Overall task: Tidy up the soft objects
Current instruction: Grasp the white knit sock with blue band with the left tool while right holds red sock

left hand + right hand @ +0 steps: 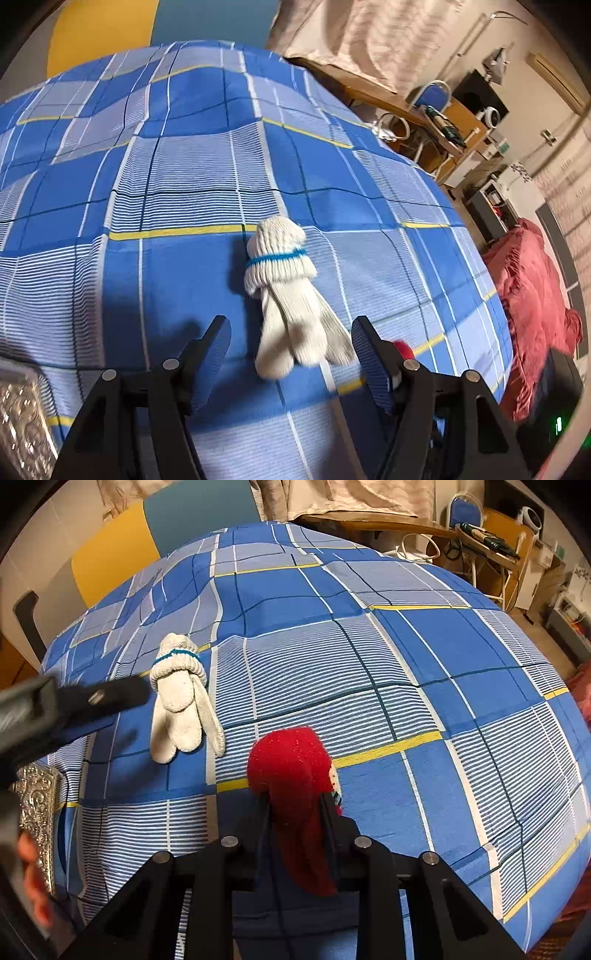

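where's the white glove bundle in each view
Left wrist: the white glove bundle lies at centre, just ahead of the open left gripper, on the blue checked bedspread.
Right wrist: it lies upper left, beyond and left of the red knit item clamped in the right gripper.
Shared landmark: the bundle's teal cuff stripe.

Both wrist cameras sit low and close over the plaid bedspread (184, 184), looking along their fingers toward the headboard. They share the white glove bundle (284, 291) and the far desk (388, 524).
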